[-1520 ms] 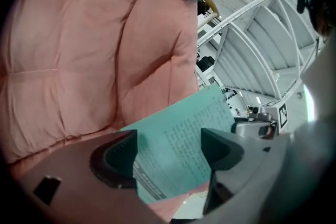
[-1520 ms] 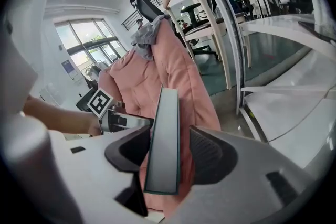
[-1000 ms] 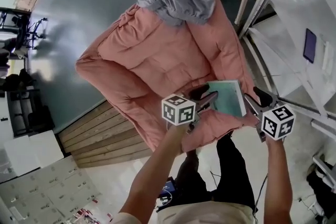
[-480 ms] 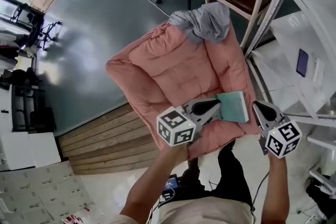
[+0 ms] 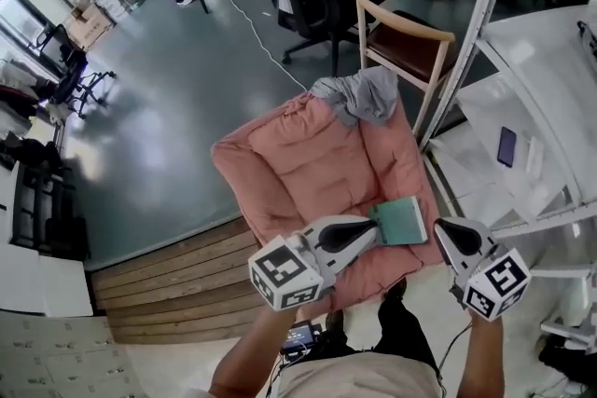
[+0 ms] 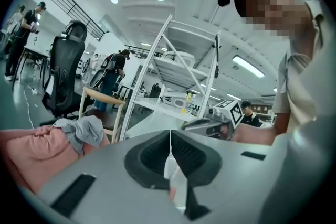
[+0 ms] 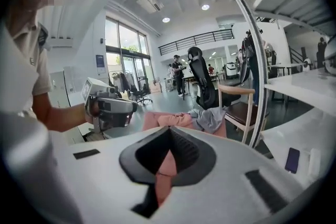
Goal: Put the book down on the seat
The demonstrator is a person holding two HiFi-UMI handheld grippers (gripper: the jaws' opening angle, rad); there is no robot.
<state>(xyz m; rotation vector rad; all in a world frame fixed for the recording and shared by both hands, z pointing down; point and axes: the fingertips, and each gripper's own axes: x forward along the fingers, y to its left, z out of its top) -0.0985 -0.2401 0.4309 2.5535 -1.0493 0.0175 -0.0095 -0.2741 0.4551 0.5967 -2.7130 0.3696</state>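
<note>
Flat on the near right part of the pink seat point(image 5: 298, 163): the book point(image 5: 402, 221), teal cover up, apparently set down and free of any grip. Just left of it, touching or all but touching its left edge, the left claw point(image 5: 367, 231), pressed together on nothing; same reading in the left gripper view, jaws meeting along a thin seam at the left claw point(image 6: 169, 157) with only air and blurred background beyond. To the right of the book and a little apart from it, off the seat's right edge, the right claw point(image 7: 168, 150), likewise pressed together and empty, with pink cushion in sight past its tip. So: book between the two claws, slightly farther out than both hands, left one the nearer. Long axis hard to call, the cover looking close to square from above, tilted a little against the seat's edge. Grey cloth point(image 5: 359, 96) well apart at the far end of the seat, no obstacle. Judged from this: placing done, next move probably a plain draw-back toward the body, taking care not to nudge the book's left edge.
</note>
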